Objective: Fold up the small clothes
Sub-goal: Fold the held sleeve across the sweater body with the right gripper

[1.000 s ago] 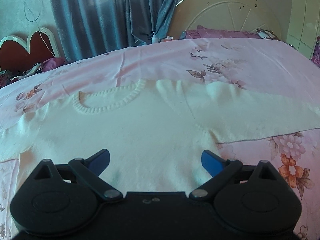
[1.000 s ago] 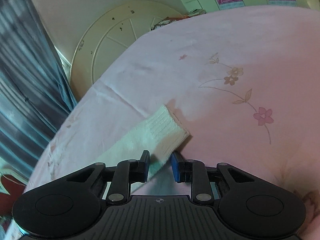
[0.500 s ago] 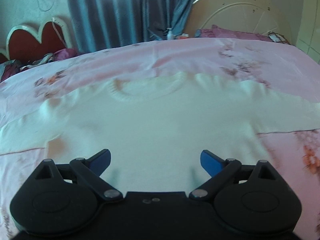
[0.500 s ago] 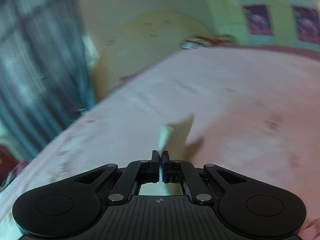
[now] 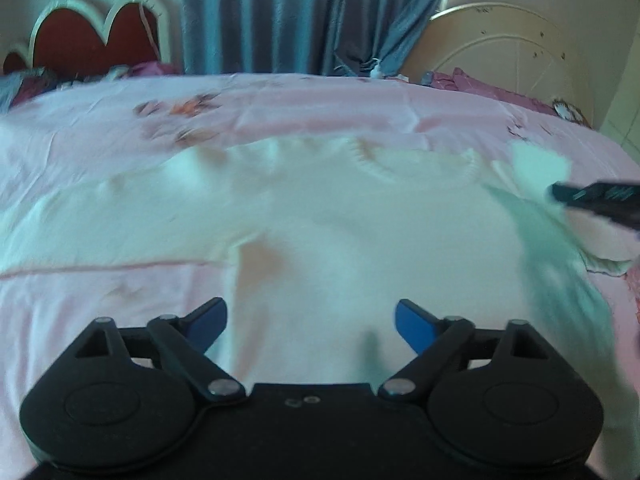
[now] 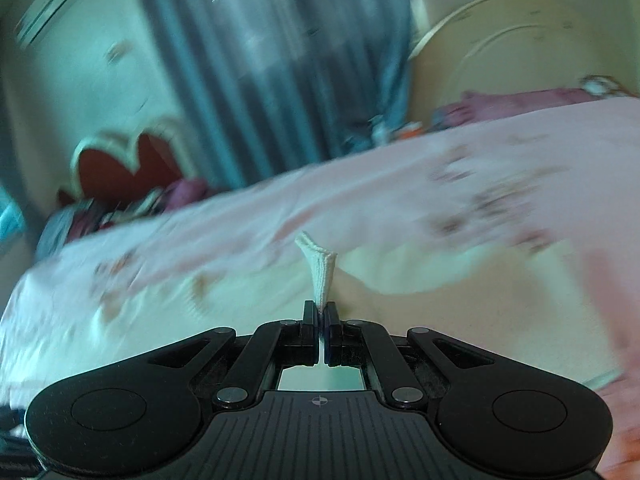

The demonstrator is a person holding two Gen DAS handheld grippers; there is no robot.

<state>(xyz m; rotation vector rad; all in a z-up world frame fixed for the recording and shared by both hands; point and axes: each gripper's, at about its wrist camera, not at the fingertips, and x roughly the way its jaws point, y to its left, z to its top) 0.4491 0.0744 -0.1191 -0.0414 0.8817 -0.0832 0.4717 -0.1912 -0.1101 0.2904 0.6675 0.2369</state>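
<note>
Right hand-held gripper (image 6: pixel 320 312): jaws pressed together, pinching the ribbed cuff (image 6: pixel 320 268) of a cream knit sweater sleeve. The cuff is standing up from between the blue pads, its end flaring open above them. In the left wrist view the same hand-held gripper (image 5: pixel 560 194) is showing at the right edge, dark and blurred, with the sleeve (image 5: pixel 540 168) lifted off the bed and draping down over the right side of the sweater body.

Left hand-held gripper (image 5: pixel 310 318): jaws spread wide, blue fingertips (image 5: pixel 210 318) well apart and holding nothing. It is hovering low over the lower part of the sweater (image 5: pixel 340 248); contact with the knit cannot be told.

The sweater is lying flat, front up, on a pink floral bedsheet (image 5: pixel 120 280), its ribbed neckline (image 5: pixel 420 168) pointing away from the camera. The other sleeve (image 5: pixel 100 232) is stretching out flat toward the left edge of the view.

Beyond the bed: blue-grey curtains (image 5: pixel 280 16) hanging in the middle, a red heart-shaped headboard with a white rim (image 5: pixel 92 40) at the left, and a cream round tabletop (image 5: pixel 516 56) leaning upright at the right. Purple cloth (image 5: pixel 480 84) is lying along the far right edge of the bed. Both views are motion-blurred.
</note>
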